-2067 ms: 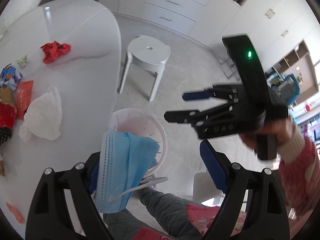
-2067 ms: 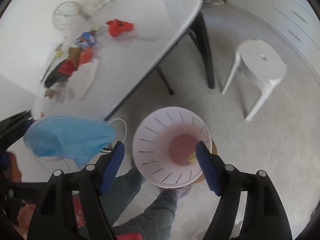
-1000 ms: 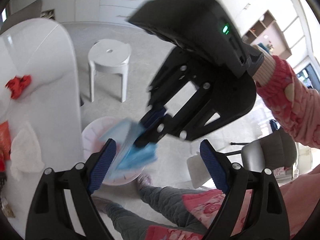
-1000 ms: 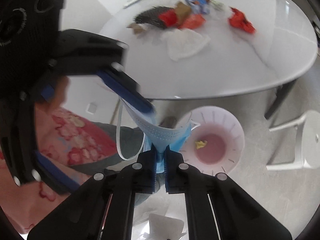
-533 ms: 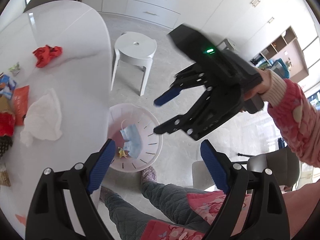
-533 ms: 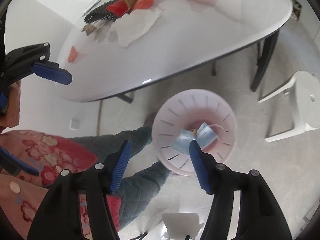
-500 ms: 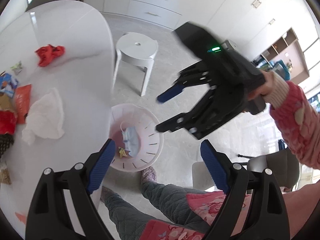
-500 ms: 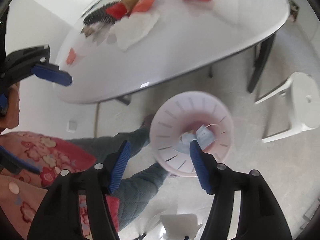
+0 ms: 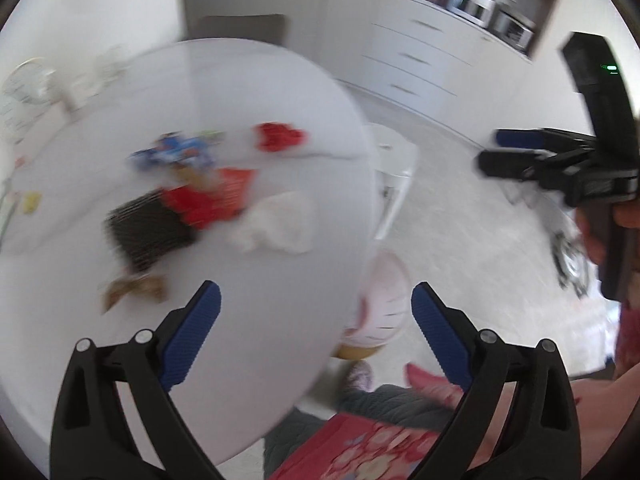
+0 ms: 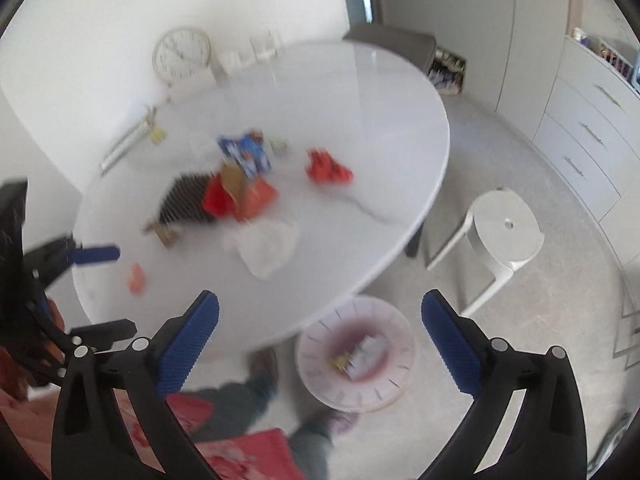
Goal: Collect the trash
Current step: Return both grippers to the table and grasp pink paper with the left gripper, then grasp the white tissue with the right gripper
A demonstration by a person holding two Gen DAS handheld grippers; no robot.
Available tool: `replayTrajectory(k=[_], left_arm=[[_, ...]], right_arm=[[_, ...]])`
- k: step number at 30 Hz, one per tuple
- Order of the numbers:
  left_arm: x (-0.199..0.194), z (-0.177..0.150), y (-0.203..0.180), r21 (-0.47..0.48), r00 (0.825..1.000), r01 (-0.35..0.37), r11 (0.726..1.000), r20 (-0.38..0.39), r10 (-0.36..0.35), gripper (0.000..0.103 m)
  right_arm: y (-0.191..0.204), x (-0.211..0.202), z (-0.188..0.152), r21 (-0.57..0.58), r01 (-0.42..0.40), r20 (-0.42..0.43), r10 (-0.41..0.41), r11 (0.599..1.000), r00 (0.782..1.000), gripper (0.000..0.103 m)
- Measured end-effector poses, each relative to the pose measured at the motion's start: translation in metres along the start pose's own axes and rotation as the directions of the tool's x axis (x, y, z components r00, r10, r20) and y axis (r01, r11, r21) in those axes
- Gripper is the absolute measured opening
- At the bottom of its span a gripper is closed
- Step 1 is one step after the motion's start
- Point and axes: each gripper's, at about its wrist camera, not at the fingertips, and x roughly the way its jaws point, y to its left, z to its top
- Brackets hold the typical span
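Trash on table: a blurred cluster near the middle of the white table (image 10: 360, 92): a black ridged wrapper (image 10: 186, 198), red and orange packets (image 10: 236, 196) overlapping it, a blue packet (image 10: 246, 152) behind them, a crumpled red scrap (image 10: 328, 168) apart to the right
White tissue: a crumpled sheet (image 10: 266, 246) lies nearer the table's front edge, just in front of the packets
Small pieces: an orange-pink scrap (image 10: 136, 278) sits alone near the left front edge; a brown scrap (image 9: 132, 288) lies beside the black wrapper
Bin: a round white slotted basket (image 10: 358, 362) stands on the floor just past the table's edge; a pale blue-white crumpled piece (image 10: 368, 352) and a small yellow bit lie in its pinkish bottom
Left gripper (image 9: 316, 320): jaws spread wide, nothing between the blue pads, hanging over the table's near edge
Right gripper (image 10: 320, 330): jaws spread wide and empty, above the floor between table edge and basket
Table: oval, glossy white, on dark legs
Back of table: a round clock (image 10: 182, 54) leans at the wall, small white items beside it; too blurred to name
Floor: pale grey, speckled
Stool: a white plastic stool (image 10: 500, 228) stands on the floor right of the table
Room: white drawer cabinets (image 10: 592, 128) along the right wall; built-in ovens (image 9: 492, 12) show in the left wrist view
Person: grey trouser legs and a red floral sleeve at the bottom of both views
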Motion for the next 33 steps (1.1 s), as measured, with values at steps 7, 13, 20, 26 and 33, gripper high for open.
replayTrajectory(k=[7, 13, 20, 26, 33], left_arm=[[0.003, -0.049, 0.080, -0.087, 0.990, -0.140, 0.986, -0.048, 0.136, 0.092], [0.036, -0.093, 0.134, -0.107, 0.980, -0.180, 0.978, -0.106, 0.169, 0.086], [0.073, -0.114, 0.172, -0.185, 0.986, -0.117, 0.976, -0.142, 0.091, 0.053], [0.090, -0.118, 0.184, -0.188, 0.986, -0.074, 0.979, -0.161, 0.043, 0.022], [0.080, -0.107, 0.191, -0.194, 0.986, -0.104, 0.975, -0.152, 0.075, 0.016]], right_arm=[[0.062, 0.034, 0.019, 0.019, -0.071, 0.000, 0.071, 0.997, 0.997, 0.101], [0.100, 0.069, 0.026, -0.007, -0.048, -0.077, 0.047, 0.999, 0.996, 0.100], [0.117, 0.096, 0.030, 0.003, -0.011, -0.156, 0.011, 1.000, 0.988, 0.101], [0.112, 0.103, 0.032, 0.032, 0.023, -0.179, -0.017, 0.999, 0.984, 0.101], [0.094, 0.115, 0.027, 0.070, 0.073, -0.184, -0.059, 0.995, 0.981, 0.100]])
